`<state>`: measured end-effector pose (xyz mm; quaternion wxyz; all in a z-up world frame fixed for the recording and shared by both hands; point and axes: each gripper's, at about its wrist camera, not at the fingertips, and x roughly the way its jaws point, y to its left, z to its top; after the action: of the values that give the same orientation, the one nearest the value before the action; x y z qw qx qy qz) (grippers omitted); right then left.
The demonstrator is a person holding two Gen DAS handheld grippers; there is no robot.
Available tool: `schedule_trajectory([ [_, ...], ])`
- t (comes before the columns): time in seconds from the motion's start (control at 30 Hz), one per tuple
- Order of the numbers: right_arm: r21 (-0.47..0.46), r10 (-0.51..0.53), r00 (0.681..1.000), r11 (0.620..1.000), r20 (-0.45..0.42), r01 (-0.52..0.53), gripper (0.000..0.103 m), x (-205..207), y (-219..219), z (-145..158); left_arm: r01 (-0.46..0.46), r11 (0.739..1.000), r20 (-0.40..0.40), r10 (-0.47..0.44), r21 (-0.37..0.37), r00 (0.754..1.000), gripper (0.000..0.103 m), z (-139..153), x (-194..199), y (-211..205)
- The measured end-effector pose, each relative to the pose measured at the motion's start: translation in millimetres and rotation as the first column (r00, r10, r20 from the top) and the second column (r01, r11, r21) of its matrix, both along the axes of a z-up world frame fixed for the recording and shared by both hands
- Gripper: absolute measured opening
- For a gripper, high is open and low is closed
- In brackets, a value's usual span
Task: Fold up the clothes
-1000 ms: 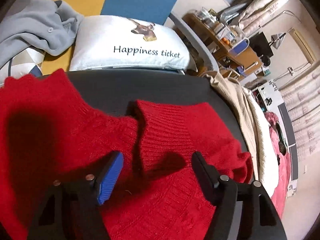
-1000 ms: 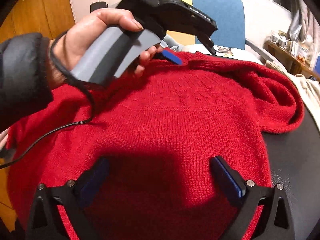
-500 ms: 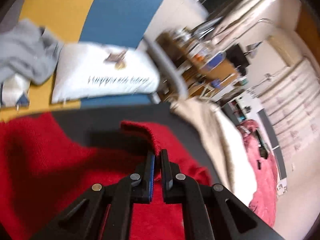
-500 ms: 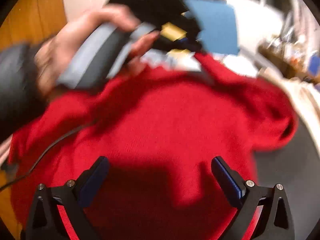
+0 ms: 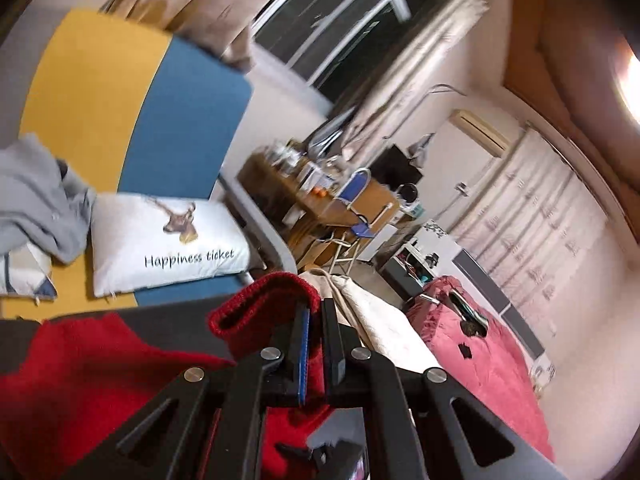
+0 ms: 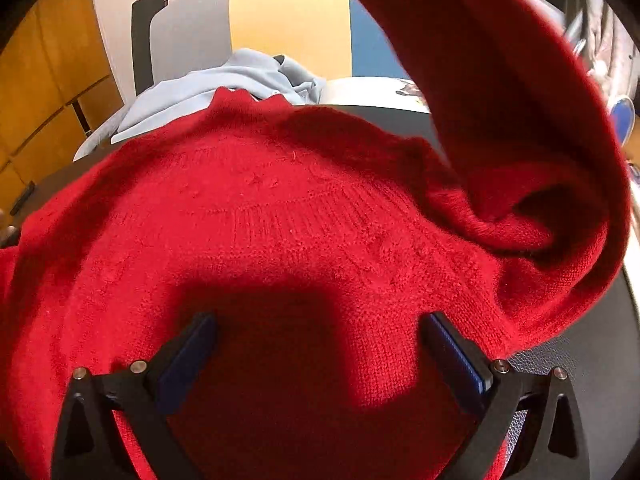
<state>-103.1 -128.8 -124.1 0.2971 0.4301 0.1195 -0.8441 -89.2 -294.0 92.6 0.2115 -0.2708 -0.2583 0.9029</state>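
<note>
My left gripper (image 5: 316, 320) has its fingers pressed nearly together on the ribbed cuff of the red sweater (image 5: 100, 364), with only the knit between the pads. A second ago those fingers were spread wide above the flat sleeve; since then they have closed and lifted. The cuff (image 5: 264, 300) now stands up off the dark table (image 5: 176, 316) and the camera looks out across the room instead of down at the cloth. I read this as the sleeve fold being under way: the grip is made and the carry across the body comes next. Behind the cuff I can see the white pillow (image 5: 168, 244) and a grey garment (image 5: 36, 204), both well clear of the work. The room is smeared by motion, so I can't be sure how deep the cuff sits in the pads.

On the right wrist view, my right gripper (image 6: 320, 340) is spread wide and grasping nothing, its blue pads (image 6: 456, 356) low over the sweater's chest, though I cannot tell if they touch it. The body of the sweater lies flat on the table. What is new here is the sleeve (image 6: 520, 100) arching overhead from the upper right, where before my hand and the other gripper filled that space.
</note>
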Motion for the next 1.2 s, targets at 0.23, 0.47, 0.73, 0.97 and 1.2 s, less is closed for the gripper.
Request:
schedule_trajectory([
  [0.23,-0.012,-0.002,1.000,1.000,-0.001,0.002,0.103,8.0,0.7,1.3,-0.104,0.994,0.068,0.106,-0.038,0.992,0.004,-36.1,58.6,-43.9],
  [0.47,-0.006,0.037,0.999,0.999,0.031,-0.037,0.103,16.8,0.9,5.9,-0.242,0.970,0.212,0.232,0.024,0.949,0.004,-117.8,125.3,-93.0],
  [0.73,-0.103,0.102,0.992,0.990,0.071,-0.095,0.103,60.6,25.8,13.7,-0.241,0.965,0.320,0.195,0.108,0.927,0.004,-184.9,192.3,-104.6],
  [0.97,-0.164,0.096,0.994,0.983,0.060,-0.085,0.103,63.0,30.6,5.2,-0.107,0.972,0.241,0.055,0.207,0.969,0.012,-178.0,241.4,-101.5],
  [1.2,-0.233,0.096,0.993,0.970,0.073,-0.076,0.103,62.5,42.1,4.6,-0.241,0.950,0.413,0.142,0.197,0.899,0.031,-190.4,200.5,-145.3],
])
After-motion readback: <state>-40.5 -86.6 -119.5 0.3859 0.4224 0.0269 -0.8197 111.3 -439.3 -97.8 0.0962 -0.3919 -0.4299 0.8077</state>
